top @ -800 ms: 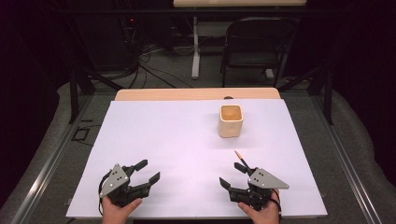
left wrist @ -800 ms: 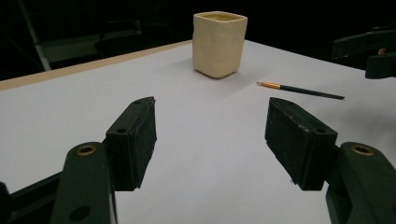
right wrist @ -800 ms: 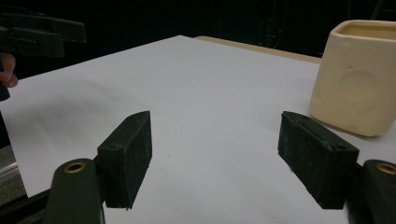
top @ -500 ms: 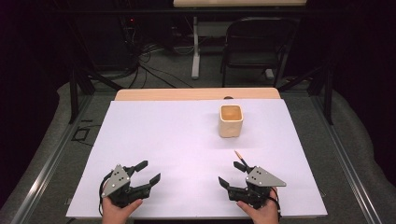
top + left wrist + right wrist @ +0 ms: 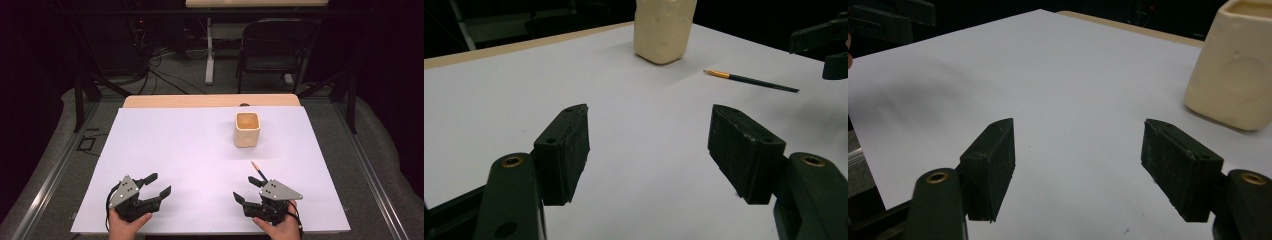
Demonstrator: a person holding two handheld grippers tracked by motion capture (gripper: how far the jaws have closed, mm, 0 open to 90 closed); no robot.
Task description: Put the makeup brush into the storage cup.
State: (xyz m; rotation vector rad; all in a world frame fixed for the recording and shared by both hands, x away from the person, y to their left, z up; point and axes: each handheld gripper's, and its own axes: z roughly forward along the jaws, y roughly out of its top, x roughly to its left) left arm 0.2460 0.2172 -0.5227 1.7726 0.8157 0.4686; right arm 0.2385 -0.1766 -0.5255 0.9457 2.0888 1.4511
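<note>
A table (image 5: 150, 101) with a tan top carries a large white sheet (image 5: 190, 150) that covers nearly all of it, leaving a strip of wood bare along the far edge. Beyond the table a dark chair (image 5: 275, 50) stands on the floor, with cables trailing nearby.

On the sheet, toward the far right, sits a cream cup (image 5: 247, 129) with squarish sides — upright, its mouth open to the camera above. Nearer the person, apart from the cup, a thin pencil (image 5: 259, 171) lies flat on the sheet, its orange end pointing toward the cup and its dark end close to the right gripper.

The left gripper (image 5: 154, 183) is at the near left of the sheet, held in a hand; its jaws stand wide apart with nothing between them. The right gripper (image 5: 250, 189) is at the near right, just beside the pencil's near end — jaws likewise wide and empty.
</note>
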